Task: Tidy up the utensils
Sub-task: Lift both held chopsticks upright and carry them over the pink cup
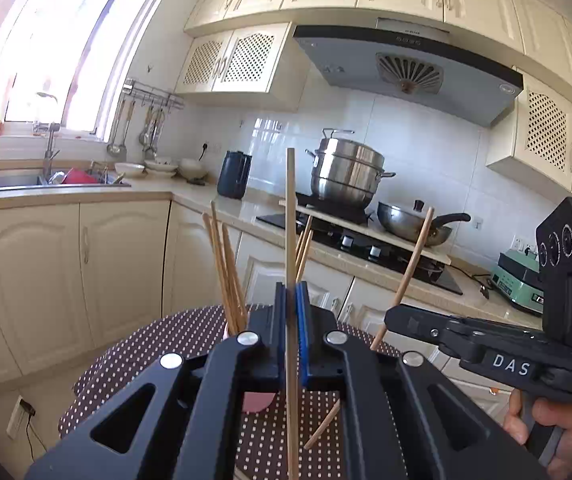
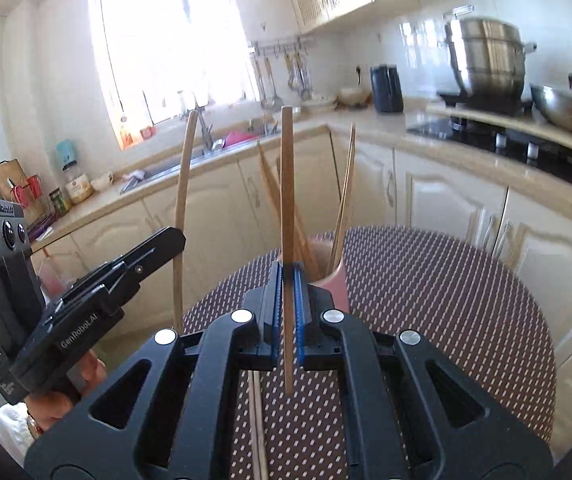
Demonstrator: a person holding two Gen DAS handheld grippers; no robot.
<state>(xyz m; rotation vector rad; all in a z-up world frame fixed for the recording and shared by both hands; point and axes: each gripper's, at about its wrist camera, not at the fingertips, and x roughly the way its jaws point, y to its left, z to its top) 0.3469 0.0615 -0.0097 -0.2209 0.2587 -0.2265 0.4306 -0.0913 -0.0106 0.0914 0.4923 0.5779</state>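
My left gripper (image 1: 290, 294) is shut on an upright wooden chopstick (image 1: 290, 208) above a round table (image 1: 158, 344) with a brown dotted cloth. Just behind it to the left, a pink cup (image 1: 258, 400) holds several chopsticks (image 1: 226, 272). To the right, my right gripper (image 1: 389, 314) grips a tilted chopstick (image 1: 415, 256). In the right wrist view, the right gripper (image 2: 287, 276) is shut on its upright chopstick (image 2: 287, 184), with the pink cup (image 2: 337, 286) just beyond it. The left gripper (image 2: 174, 240) holds its chopstick (image 2: 184, 200) at the left. Another chopstick (image 2: 256, 420) lies on the cloth below.
Cream cabinets and a counter ring the table. A steamer pot (image 1: 345, 176) and a wok (image 1: 409, 222) sit on the stove, a dark kettle (image 1: 234, 174) stands beside them, and a sink (image 1: 46, 180) with dishes is under the window. A hand (image 1: 553, 420) holds the right gripper.
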